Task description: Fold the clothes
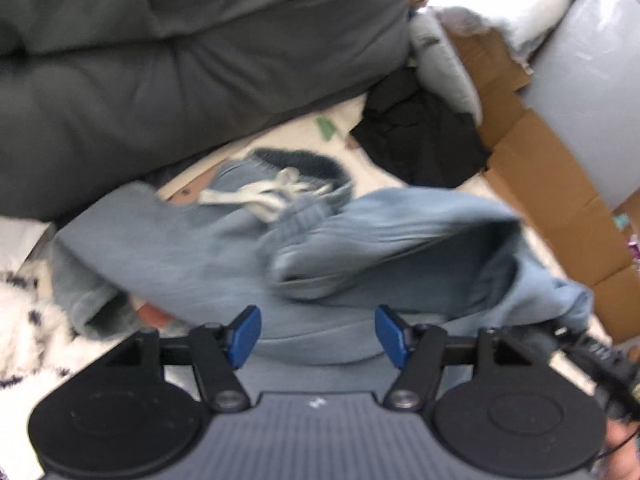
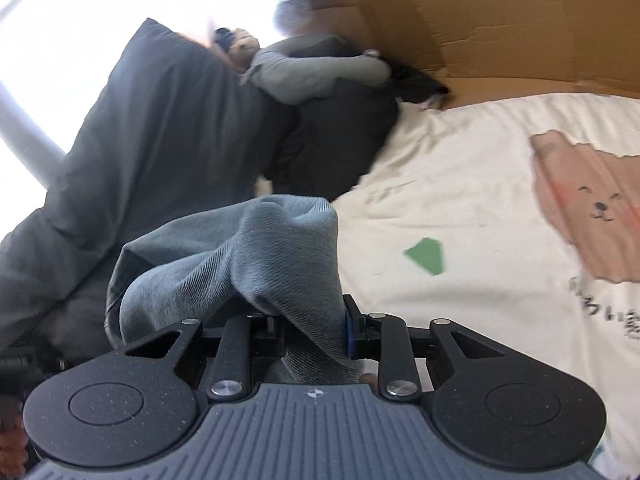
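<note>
Light blue sweatpants [image 1: 224, 256] with a white drawstring [image 1: 264, 196] lie crumpled on a cream bedsheet [image 1: 360, 168]. My left gripper [image 1: 318, 336] is open just above the near part of the pants, its blue pads [image 1: 244, 334] apart and holding nothing. My right gripper [image 2: 308, 328] is shut on a bunch of the same blue fabric [image 2: 256, 256], which drapes over its left finger and hides it. In the left wrist view one part of the pants [image 1: 400, 240] is lifted and pulled to the right.
A dark grey duvet [image 1: 180, 60] lies at the back. Black clothes [image 1: 424, 136] and flattened cardboard [image 1: 540, 168] lie at the right. A grey garment [image 2: 316, 72] rests on the dark pile. The sheet [image 2: 480, 184] bears a bear print [image 2: 592, 208].
</note>
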A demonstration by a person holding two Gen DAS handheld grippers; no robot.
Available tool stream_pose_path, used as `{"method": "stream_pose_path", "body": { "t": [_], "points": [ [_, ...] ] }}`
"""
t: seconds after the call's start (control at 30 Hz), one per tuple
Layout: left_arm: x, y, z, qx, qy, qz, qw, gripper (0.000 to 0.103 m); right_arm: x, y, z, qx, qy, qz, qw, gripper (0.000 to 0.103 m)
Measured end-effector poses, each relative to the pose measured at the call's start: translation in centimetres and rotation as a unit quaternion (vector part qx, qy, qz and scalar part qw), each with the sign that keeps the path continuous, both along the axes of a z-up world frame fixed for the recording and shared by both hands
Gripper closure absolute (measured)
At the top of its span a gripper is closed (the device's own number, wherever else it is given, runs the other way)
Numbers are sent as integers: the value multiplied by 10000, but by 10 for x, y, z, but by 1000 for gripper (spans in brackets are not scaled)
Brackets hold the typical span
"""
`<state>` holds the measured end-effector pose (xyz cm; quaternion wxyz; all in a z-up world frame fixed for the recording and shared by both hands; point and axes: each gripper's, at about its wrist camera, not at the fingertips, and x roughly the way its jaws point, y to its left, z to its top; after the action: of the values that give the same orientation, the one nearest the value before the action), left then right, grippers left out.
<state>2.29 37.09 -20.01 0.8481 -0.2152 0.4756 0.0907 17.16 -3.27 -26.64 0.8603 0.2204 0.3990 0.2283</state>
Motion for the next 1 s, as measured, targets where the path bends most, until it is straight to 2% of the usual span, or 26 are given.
{"method": "stream_pose_path", "body": {
  "t": [0.27, 0.53, 0.67, 0.9, 1.0],
  "points": [
    [-5, 18, -30, 40, 249, 141, 9996, 37, 20, -21, -2, -109, 92, -290, 9995, 87],
    [-15, 34, -37, 123, 305, 233, 9992, 37, 60, -30, 8, -216, 9, -476, 9986, 88],
    [-15, 32, -39, 233, 341, 94, 9991, 37, 83, -37, 11, -256, -56, -510, 9984, 89],
    [-9, 21, -41, 333, 425, -226, 9983, 36, 131, -40, 22, -444, -167, -207, 9987, 89],
    [-6, 14, -41, 422, 405, -464, 9972, 30, 155, -39, 27, -589, -391, -6, 9975, 89]
  ]
}}
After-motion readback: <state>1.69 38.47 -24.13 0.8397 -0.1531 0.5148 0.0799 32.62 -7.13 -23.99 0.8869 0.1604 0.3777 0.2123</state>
